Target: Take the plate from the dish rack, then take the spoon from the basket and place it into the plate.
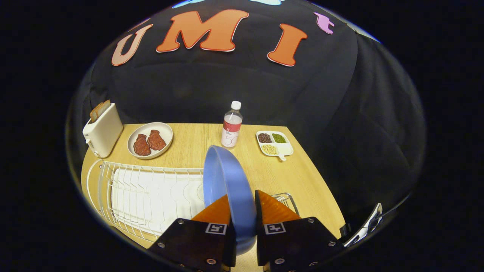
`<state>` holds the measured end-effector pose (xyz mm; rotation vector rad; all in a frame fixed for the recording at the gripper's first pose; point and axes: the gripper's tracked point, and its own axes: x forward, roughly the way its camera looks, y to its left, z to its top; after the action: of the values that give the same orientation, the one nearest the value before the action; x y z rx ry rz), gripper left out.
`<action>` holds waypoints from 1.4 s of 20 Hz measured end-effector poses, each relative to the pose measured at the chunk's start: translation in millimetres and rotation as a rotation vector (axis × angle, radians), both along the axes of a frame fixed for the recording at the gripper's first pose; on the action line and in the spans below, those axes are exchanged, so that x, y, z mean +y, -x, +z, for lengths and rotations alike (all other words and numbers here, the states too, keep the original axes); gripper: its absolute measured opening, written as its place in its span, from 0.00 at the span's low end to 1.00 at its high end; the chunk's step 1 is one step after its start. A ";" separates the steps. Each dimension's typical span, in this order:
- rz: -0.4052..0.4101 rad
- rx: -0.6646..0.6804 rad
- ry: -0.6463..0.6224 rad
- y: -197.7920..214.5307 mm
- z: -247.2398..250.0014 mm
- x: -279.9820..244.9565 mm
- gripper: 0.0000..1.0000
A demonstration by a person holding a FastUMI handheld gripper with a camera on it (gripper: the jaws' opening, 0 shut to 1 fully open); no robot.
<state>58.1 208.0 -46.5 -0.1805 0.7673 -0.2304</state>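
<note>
Gripper [242, 206] clamped on blue plate [227, 181], held on edge above the dish rack [151, 192]. Plate not yet set on desk [287, 177]; spoon step judged untouched.

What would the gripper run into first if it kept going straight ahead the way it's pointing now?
Probably the water bottle. The gripper is shut on the blue plate, held on edge above the dish rack, and the bottle stands just beyond the plate's far rim. Depth is unclear; it might pass above it.

Even overhead light is brightening the wooden table [302, 177], while the cloth behind it is staying dim. Fisheye distortion is bending the table's edges, and focus is softening towards them.
</note>
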 end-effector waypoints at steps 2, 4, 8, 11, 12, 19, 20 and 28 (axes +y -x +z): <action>0.009 -0.021 -0.022 7.0 11.6 5.0 0.22; 0.027 -0.037 -0.056 22.1 22.4 10.1 0.22; 0.054 -0.058 -0.201 66.9 34.6 28.7 0.22; 0.071 -0.056 -0.327 108.7 33.5 44.0 0.22; 0.079 -0.048 -0.365 123.8 30.6 49.1 0.22; 0.059 0.039 -0.659 222.4 -16.1 80.8 0.22; 0.049 0.050 -0.683 232.8 -25.1 81.4 0.21; -0.070 0.134 -0.878 262.1 -108.2 97.0 0.21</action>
<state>-203.9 304.9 -154.7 0.6676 0.9449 0.0670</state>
